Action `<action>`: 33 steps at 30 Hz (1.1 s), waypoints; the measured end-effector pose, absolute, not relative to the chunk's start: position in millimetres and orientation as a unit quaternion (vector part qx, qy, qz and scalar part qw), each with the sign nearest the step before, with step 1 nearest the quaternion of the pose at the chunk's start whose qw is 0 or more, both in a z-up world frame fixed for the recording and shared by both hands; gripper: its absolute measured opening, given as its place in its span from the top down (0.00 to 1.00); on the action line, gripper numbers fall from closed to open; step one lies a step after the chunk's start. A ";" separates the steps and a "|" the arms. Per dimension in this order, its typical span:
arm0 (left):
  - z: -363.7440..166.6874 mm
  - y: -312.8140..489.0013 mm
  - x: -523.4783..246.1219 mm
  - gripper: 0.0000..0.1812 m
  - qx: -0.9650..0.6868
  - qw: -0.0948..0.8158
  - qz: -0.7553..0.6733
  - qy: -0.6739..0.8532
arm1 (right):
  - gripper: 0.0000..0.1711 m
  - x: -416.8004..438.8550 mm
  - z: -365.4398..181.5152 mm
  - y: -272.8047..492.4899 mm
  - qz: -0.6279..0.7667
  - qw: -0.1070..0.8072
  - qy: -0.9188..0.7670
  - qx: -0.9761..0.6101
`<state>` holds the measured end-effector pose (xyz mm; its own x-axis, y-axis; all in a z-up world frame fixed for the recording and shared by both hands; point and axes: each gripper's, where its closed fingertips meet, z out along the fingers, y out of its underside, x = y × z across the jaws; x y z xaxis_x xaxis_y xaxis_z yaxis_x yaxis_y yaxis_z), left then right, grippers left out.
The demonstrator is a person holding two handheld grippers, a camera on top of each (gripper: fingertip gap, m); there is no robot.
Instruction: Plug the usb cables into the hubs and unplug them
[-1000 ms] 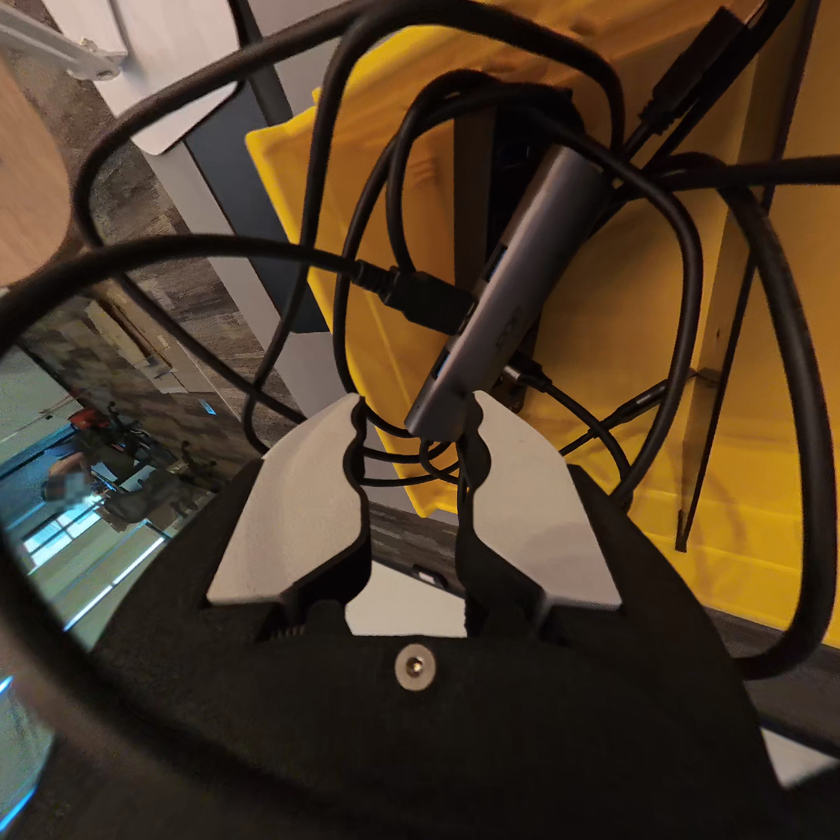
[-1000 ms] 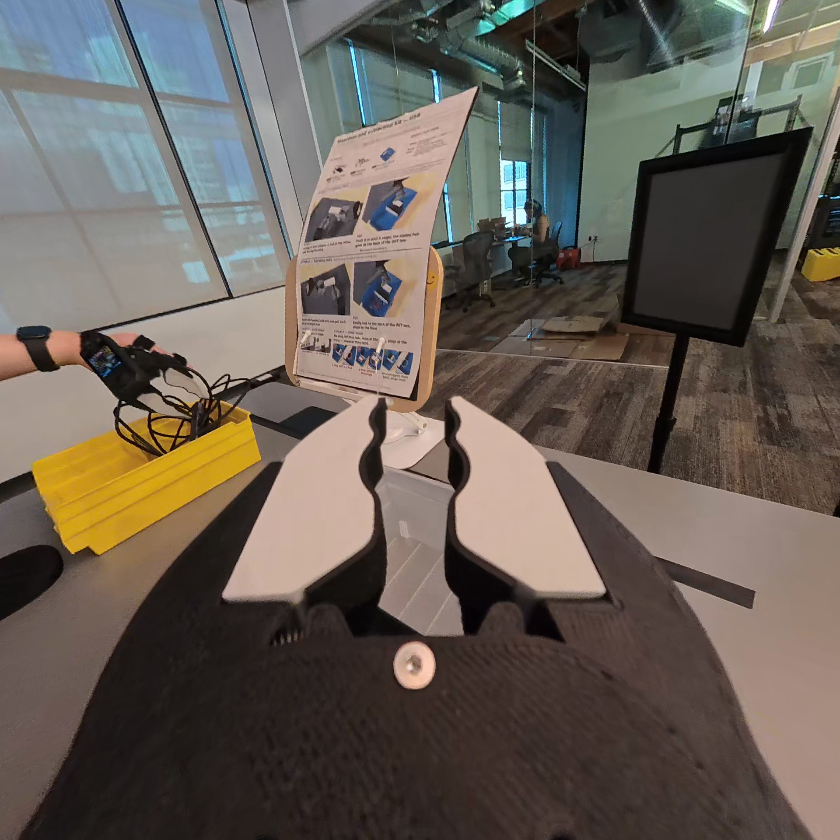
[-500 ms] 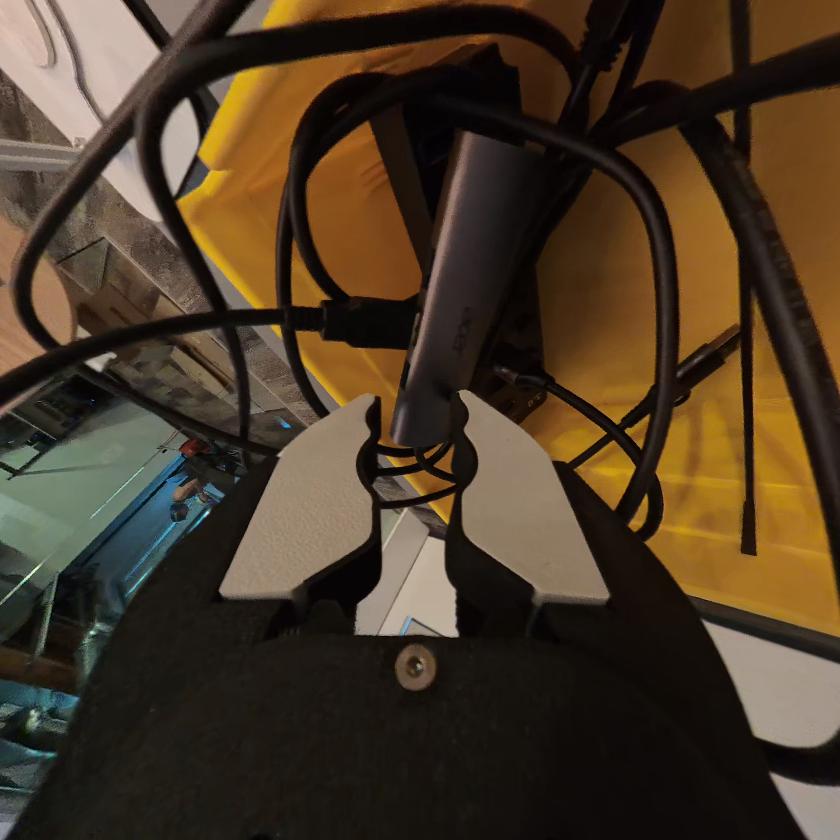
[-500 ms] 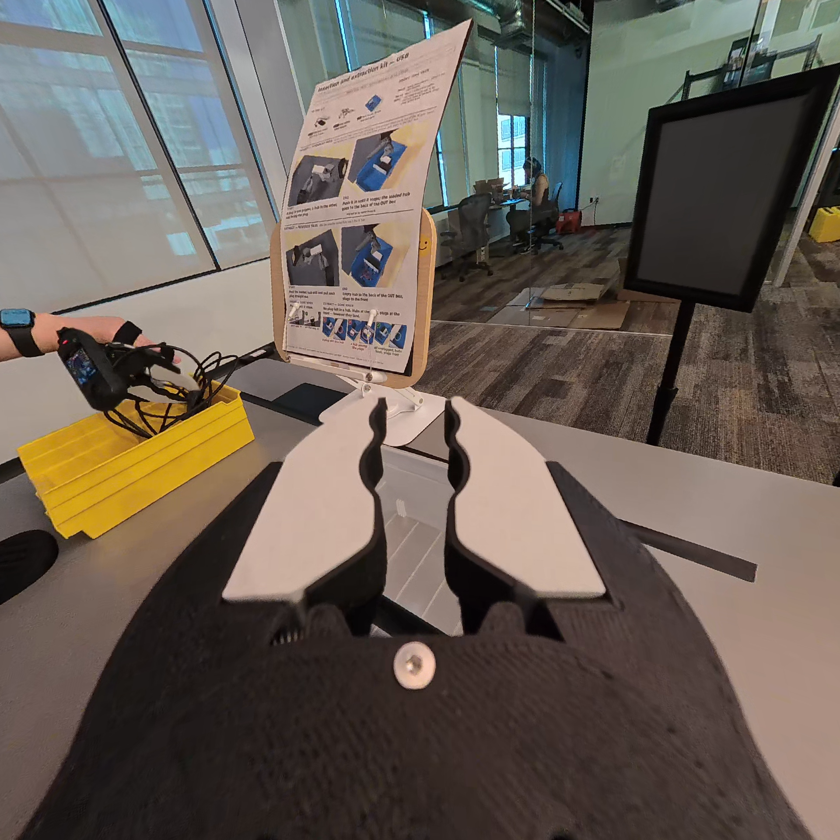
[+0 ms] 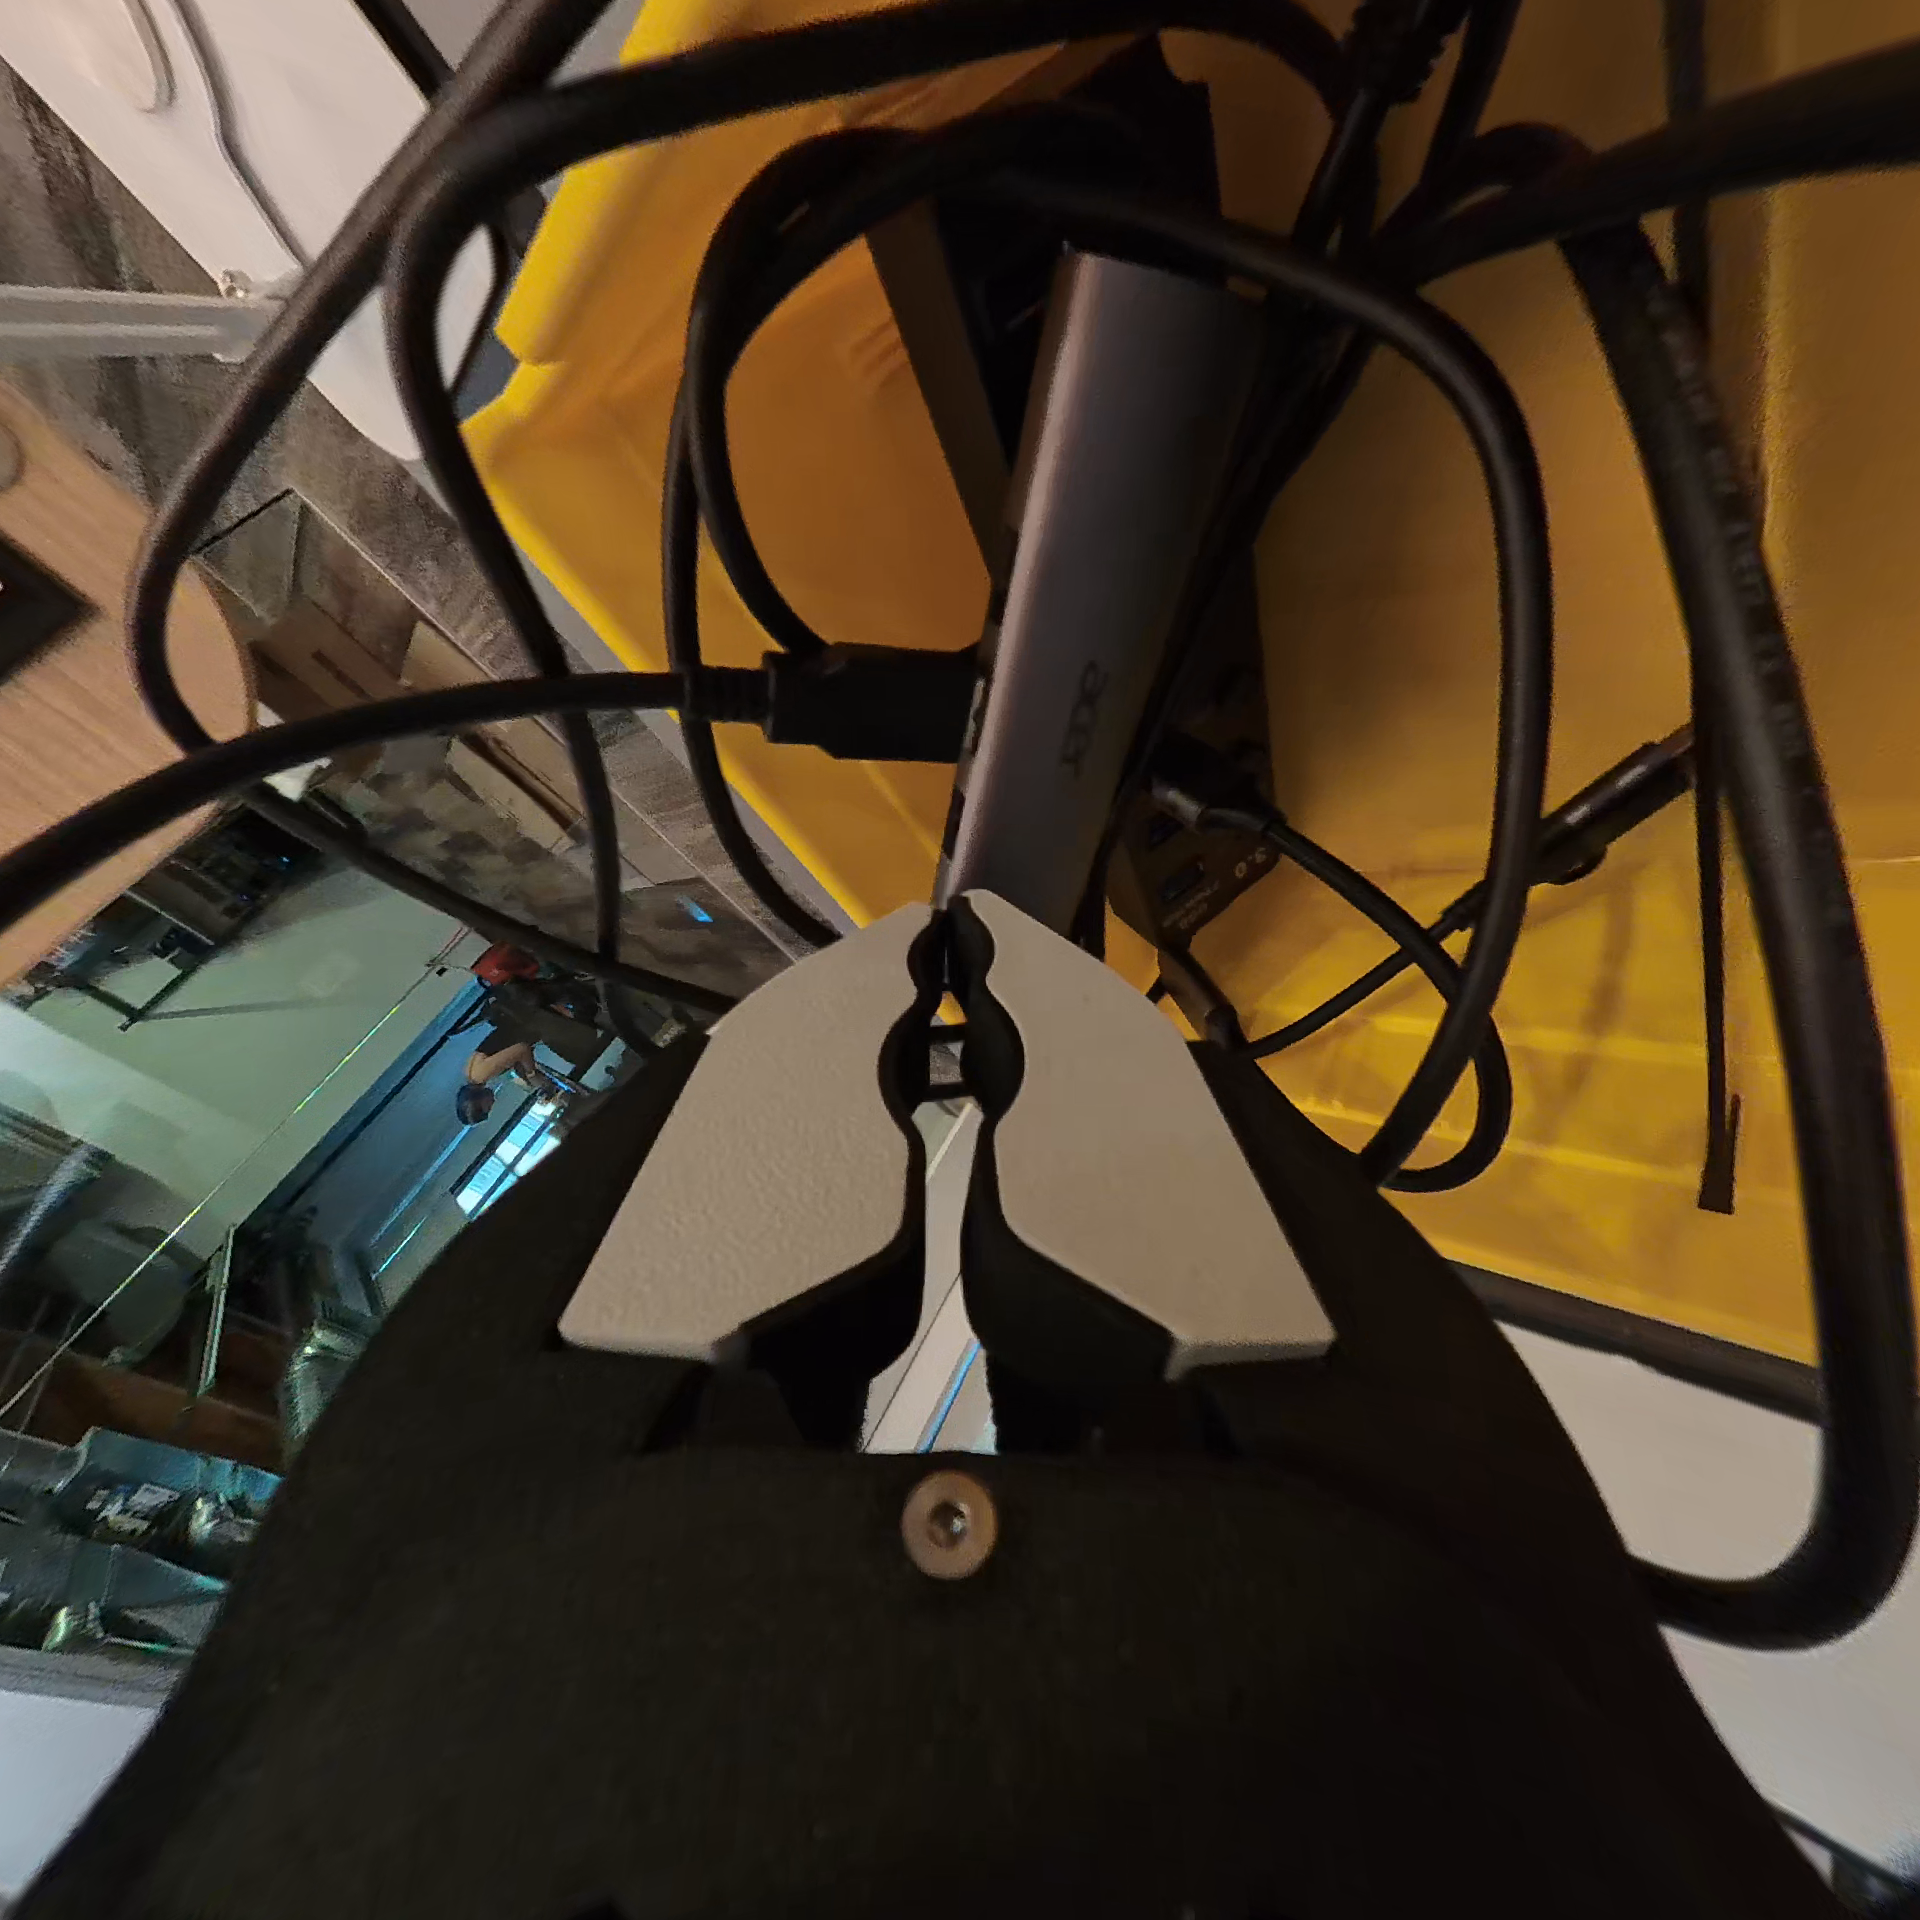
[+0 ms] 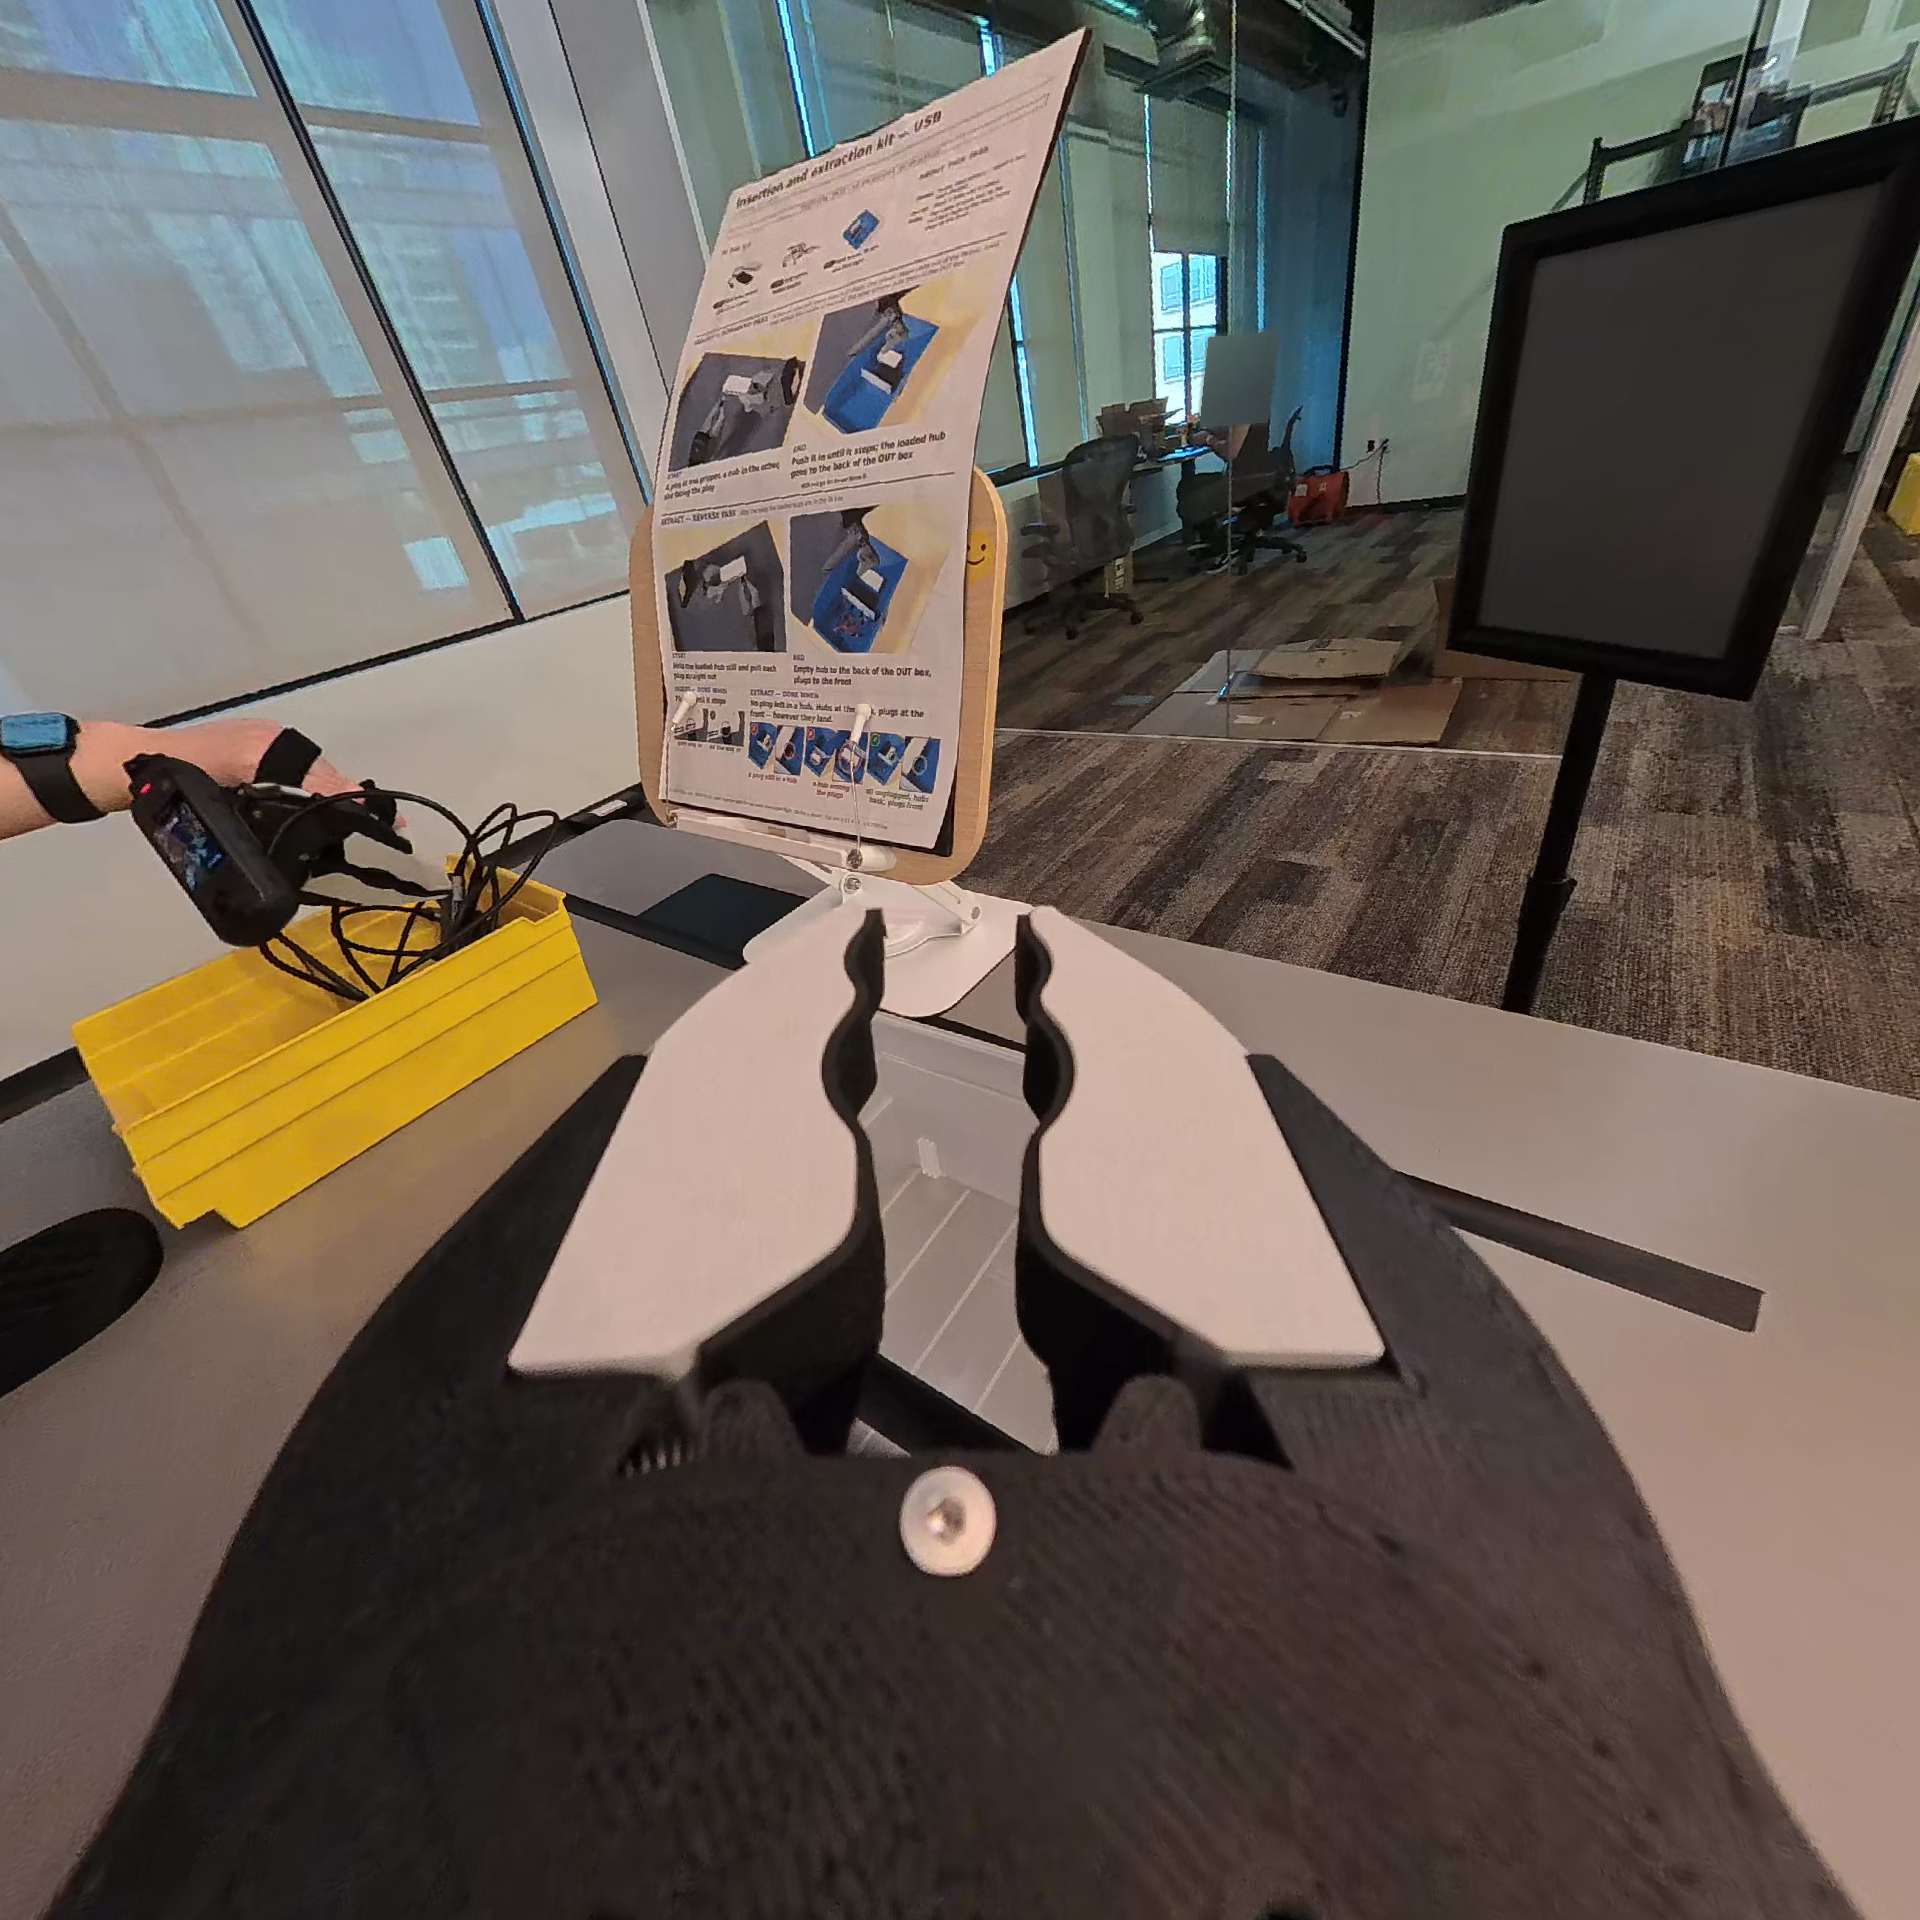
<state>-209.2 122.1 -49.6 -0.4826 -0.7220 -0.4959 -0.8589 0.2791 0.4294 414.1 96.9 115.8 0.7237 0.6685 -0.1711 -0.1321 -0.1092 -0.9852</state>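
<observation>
Your left gripper (image 5: 951, 925) is pinched shut on the near end of a grey hub (image 5: 1101, 582), which hangs over the yellow bin (image 5: 1558, 935) among black cables (image 5: 1496, 623). One black plug (image 5: 862, 701) sits in the hub's side port.

The hub looks like a slim, rigid metal bar, probably light and smooth, so a grip at its very tip may let it pivot; a hold nearer mid-body should steady it. The cables are limp and looped, and will likely drag on one another when you lift. Take a cable by the stiff plug housing, not by the cord.

Count: one grey hub in hand and a second, dark hub (image 5: 1205, 883) behind it, partly hidden. The cables are too tangled to number.

Your right gripper (image 6: 940, 1039) hovers with a narrow gap between its fingers, holding nothing, above a clear tray (image 6: 935, 1122) on the grey table (image 6: 1558, 1164). One yellow bin (image 6: 312, 1060) shows there, well to the left, with the left gripper (image 6: 353, 842) over it.
</observation>
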 end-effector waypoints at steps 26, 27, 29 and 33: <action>-71.5 115.9 -204.1 0.78 -0.630 0.016 0.184 0.755 | 0.86 398.9 84.1 115.2 0.315 0.588 -0.218 -0.713; -72.3 117.4 -205.6 0.76 -0.629 0.002 0.185 0.755 | 0.86 396.4 81.7 115.6 0.315 0.583 -0.223 -0.715; -74.3 119.2 -208.2 0.76 -0.630 -0.023 0.182 0.754 | 0.86 392.7 76.8 116.7 0.309 0.575 -0.233 -0.721; -81.9 115.2 -213.2 0.79 -0.624 -0.070 0.172 0.759 | 0.86 387.8 67.7 120.5 0.298 0.561 -0.244 -0.733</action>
